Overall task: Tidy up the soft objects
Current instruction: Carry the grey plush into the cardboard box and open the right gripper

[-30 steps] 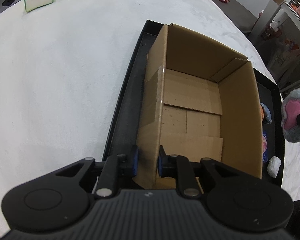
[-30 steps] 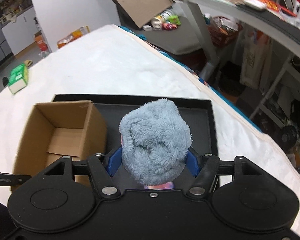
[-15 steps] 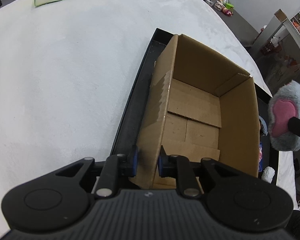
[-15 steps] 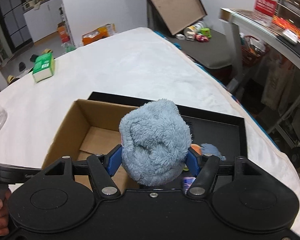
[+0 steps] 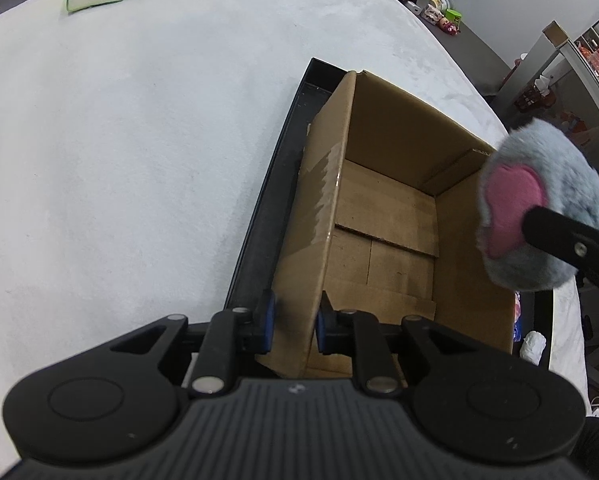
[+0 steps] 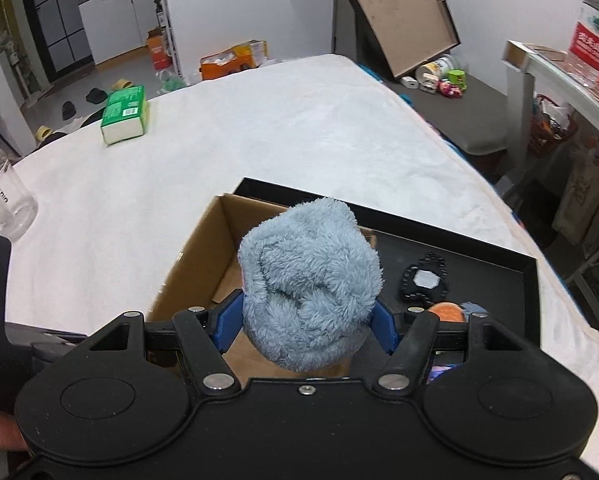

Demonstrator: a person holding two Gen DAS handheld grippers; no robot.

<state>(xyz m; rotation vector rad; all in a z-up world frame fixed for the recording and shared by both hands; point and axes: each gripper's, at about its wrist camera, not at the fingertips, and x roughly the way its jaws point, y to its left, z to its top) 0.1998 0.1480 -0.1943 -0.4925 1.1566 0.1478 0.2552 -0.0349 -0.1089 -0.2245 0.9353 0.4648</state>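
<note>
An open cardboard box (image 5: pixel 383 236) stands in a black tray (image 5: pixel 267 216) on the white table; nothing lies in the part of it that I see. My left gripper (image 5: pixel 295 322) is shut on the box's near left wall, one pad on each side. A fluffy grey-blue plush toy (image 6: pixel 311 292) with a pink patch (image 5: pixel 511 208) hangs over the box's right rim, with my right gripper (image 6: pixel 309 324) shut on it. In the right wrist view the box (image 6: pixel 203 264) lies below and left of the toy.
A black knitted toy (image 6: pixel 425 282), an orange and a blue soft item (image 6: pixel 447 312) lie in the tray (image 6: pixel 491 292) right of the box. A green packet (image 6: pixel 125 118) and a clear jar (image 6: pixel 3 200) stand farther off. A white lump (image 5: pixel 533 346) lies by the tray's right edge.
The right gripper has carried the plush toy leftward from over the tray to the box's right rim. The left gripper has kept its hold on the box wall.
</note>
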